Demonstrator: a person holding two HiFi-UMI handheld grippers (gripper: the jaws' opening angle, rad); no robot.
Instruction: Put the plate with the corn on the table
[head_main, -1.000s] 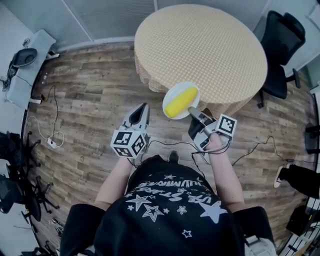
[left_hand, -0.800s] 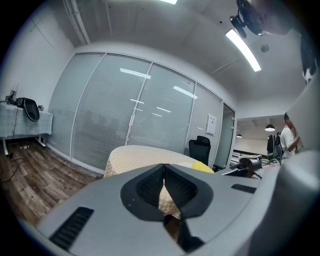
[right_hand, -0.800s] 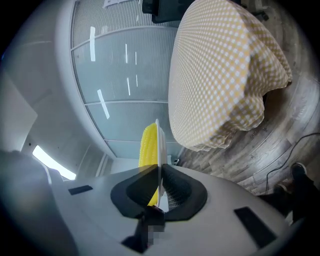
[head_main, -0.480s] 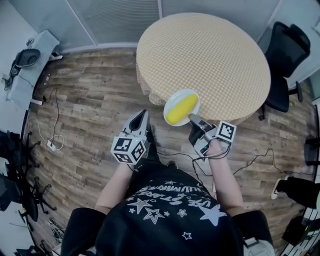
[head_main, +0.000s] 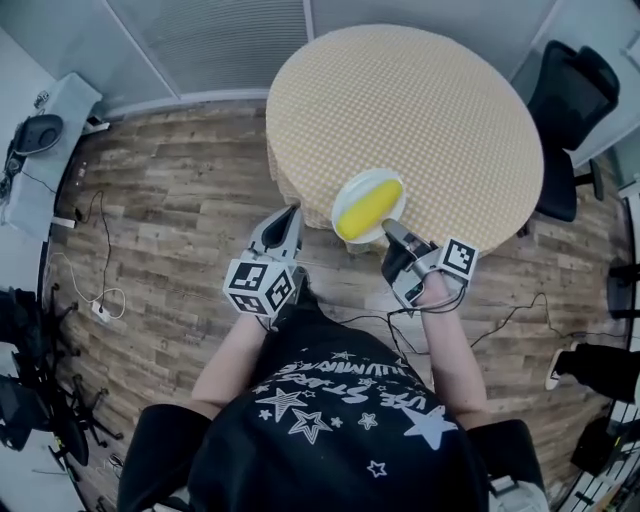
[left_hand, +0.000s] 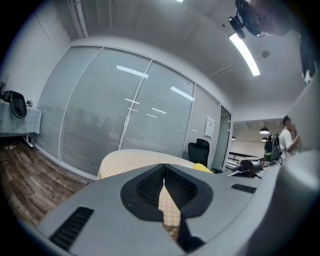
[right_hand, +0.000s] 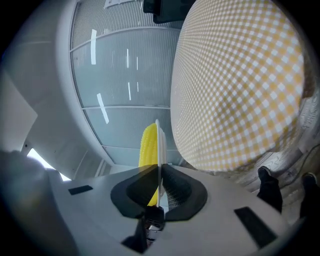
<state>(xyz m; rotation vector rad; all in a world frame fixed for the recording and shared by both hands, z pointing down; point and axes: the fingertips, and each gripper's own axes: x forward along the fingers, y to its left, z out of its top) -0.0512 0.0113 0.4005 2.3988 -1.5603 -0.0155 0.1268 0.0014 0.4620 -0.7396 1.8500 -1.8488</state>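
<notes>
A white plate (head_main: 352, 190) with a yellow corn cob (head_main: 367, 209) on it hangs over the near edge of the round table (head_main: 420, 90), which wears a yellow checked cloth. My right gripper (head_main: 388, 225) is shut on the plate's near rim. In the right gripper view the plate (right_hand: 160, 145) shows edge-on between the jaws, with the corn (right_hand: 148, 150) to its left. My left gripper (head_main: 290, 212) is shut and holds nothing, left of the plate and short of the table edge. In the left gripper view the jaws (left_hand: 163, 168) meet with only the table (left_hand: 135, 159) beyond.
A black office chair (head_main: 575, 110) stands right of the table. A grey desk (head_main: 45, 140) with a dark object sits at the far left, and cables (head_main: 100, 290) trail over the wooden floor. Glass partitions with blinds (left_hand: 125, 115) stand behind the table.
Both grippers have moved forward toward the table. The plate with the corn has gone from in front of the table edge to over its near rim.
</notes>
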